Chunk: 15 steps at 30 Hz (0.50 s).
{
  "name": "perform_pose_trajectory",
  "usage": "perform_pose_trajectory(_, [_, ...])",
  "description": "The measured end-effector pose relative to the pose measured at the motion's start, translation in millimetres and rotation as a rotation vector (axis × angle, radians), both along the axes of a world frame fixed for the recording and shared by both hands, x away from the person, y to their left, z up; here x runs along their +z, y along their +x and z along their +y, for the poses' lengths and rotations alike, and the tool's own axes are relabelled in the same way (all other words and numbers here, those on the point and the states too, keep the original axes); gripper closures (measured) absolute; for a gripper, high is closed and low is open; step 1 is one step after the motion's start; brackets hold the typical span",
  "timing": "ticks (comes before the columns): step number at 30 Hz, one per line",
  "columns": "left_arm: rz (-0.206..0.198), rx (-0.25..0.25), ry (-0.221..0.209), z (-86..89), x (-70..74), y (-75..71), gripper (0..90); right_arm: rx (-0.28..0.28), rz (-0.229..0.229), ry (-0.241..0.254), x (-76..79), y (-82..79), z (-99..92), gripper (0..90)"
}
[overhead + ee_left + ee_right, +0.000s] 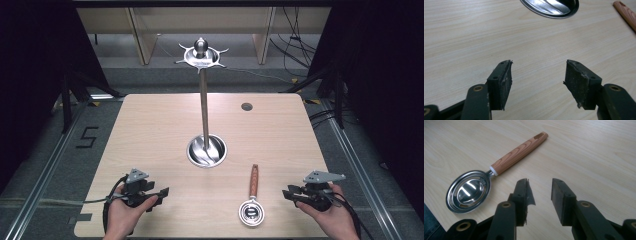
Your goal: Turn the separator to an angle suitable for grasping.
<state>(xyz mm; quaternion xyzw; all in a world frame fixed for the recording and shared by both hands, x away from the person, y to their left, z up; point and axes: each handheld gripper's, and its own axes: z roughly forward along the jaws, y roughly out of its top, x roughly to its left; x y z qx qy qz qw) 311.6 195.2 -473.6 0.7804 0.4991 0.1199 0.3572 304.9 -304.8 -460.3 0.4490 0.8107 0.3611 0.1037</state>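
A steel scoop-like spoon with a wooden handle [252, 199] lies flat on the table near the front, bowl toward the front edge; in the right gripper view the spoon [496, 180] lies to the left of the jaws. A steel utensil stand [204, 100] with a round base, a tall pole and hooks on top stands mid-table; its base rim [554, 8] shows at the top of the left gripper view. My left gripper [162, 192] rests at the front left, open and empty [537, 80]. My right gripper [286, 194] sits at the front right, open with nothing between its pads [540, 195].
The light wooden table [150, 130] has a small round dark hole [246, 106] at the back right. Dark floor with rails and cables surrounds it. Wooden furniture legs stand behind the table.
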Motion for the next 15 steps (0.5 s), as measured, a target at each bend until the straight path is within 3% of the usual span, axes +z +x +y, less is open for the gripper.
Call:
perform_pose_trajectory(2, [-0.005, -0.006, 0.001, -2.2, -1.4, 0.1, 37.0, 0.024, 0.008, -0.024, 1.7, 1.0, 2.9, 78.3])
perform_pose_trajectory(3, [-0.007, -0.009, 0.003, -2.2, -1.4, 0.2, 36.8, 0.02, 0.034, -0.018, 4.0, 0.5, 5.1, 82.2])
perform_pose_trajectory(5, [-0.006, -0.008, -0.022, -1.6, -1.3, 0.8, 36.9, 0.024, 0.055, 0.002, 5.0, -0.2, 7.6, 85.1])
perform_pose_trajectory(6, [-0.004, -0.01, -0.026, -0.8, -0.9, 1.0, 36.8, 0.015, 0.064, -0.015, 7.5, -1.2, 10.6, 87.9])
perform_pose_trajectory(7, [-0.006, -0.006, -0.023, -0.2, -0.9, 1.1, 36.5, -0.009, 0.042, 0.026, 5.3, -2.6, 17.2, 90.0])
perform_pose_trajectory(9, [0.003, -0.003, -0.029, 0.3, -1.6, 1.6, 36.4, 0.006, 0.067, 0.026, 8.1, -4.1, 25.5, 90.0])
perform_pose_trajectory(11, [0.003, -0.008, -0.03, 0.0, -2.5, 1.7, 36.5, 0.063, 0.074, -0.01, 11.1, -2.1, 32.1, 90.0])
perform_pose_trajectory(12, [0.012, -0.013, -0.036, -0.5, -2.4, 1.4, 36.4, 0.035, 0.074, -0.01, 10.5, -2.3, 38.1, 90.0])
perform_pose_trajectory(13, [0.007, -0.008, -0.04, -1.5, -2.5, 1.2, 36.4, 0.053, 0.11, -0.019, 14.6, -3.3, 43.2, 90.0])
perform_pose_trajectory(15, [-0.001, -0.016, -0.021, -1.7, -2.0, 1.0, 36.2, 0.047, 0.107, -0.026, 12.7, -1.4, 52.0, 90.0])
